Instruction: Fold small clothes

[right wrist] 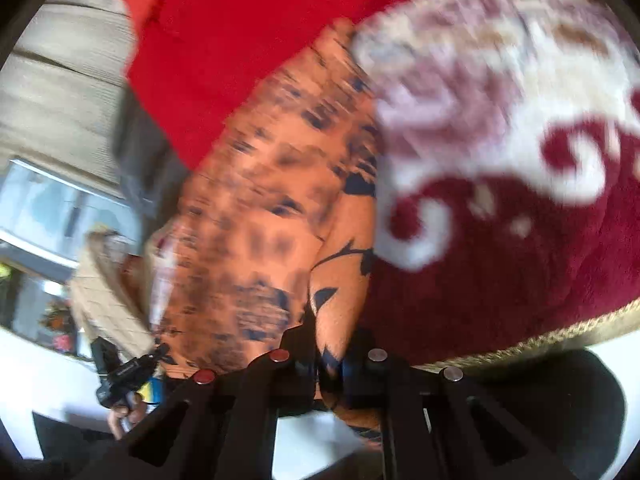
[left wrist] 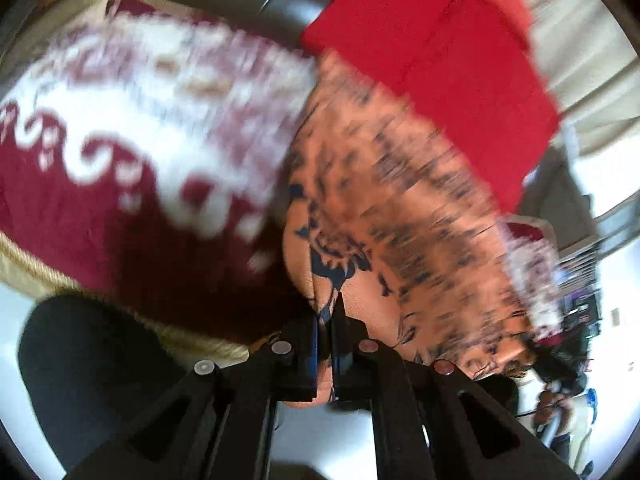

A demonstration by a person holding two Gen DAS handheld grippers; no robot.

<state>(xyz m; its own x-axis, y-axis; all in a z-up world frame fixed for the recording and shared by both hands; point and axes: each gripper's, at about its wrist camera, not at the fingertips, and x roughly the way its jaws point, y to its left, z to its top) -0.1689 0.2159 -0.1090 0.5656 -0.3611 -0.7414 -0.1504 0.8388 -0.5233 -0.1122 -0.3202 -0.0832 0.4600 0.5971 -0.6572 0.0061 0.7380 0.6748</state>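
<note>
Both views blurred. Left gripper (left wrist: 325, 320) pinched tight on the near edge of an orange cloth (left wrist: 400, 208) with dark print. Right gripper (right wrist: 330, 354) likewise clamped on that cloth (right wrist: 256, 208). Cloth runs up toward 12 o'clock, over a red-and-white blanket (left wrist: 120, 140); red fabric (left wrist: 440, 60) lies beyond, at 1 o'clock.

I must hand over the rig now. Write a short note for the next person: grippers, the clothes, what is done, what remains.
Left gripper: shut on an edge of the orange patterned garment.
Right gripper: shut on another edge of the same garment.
The garment lies over the maroon and white blanket, with a red cloth behind it.
Done: both edges gripped. The pictures are blurred, so no finished fold can be told.
Left: complete the fold, lay it flat, release.
</note>
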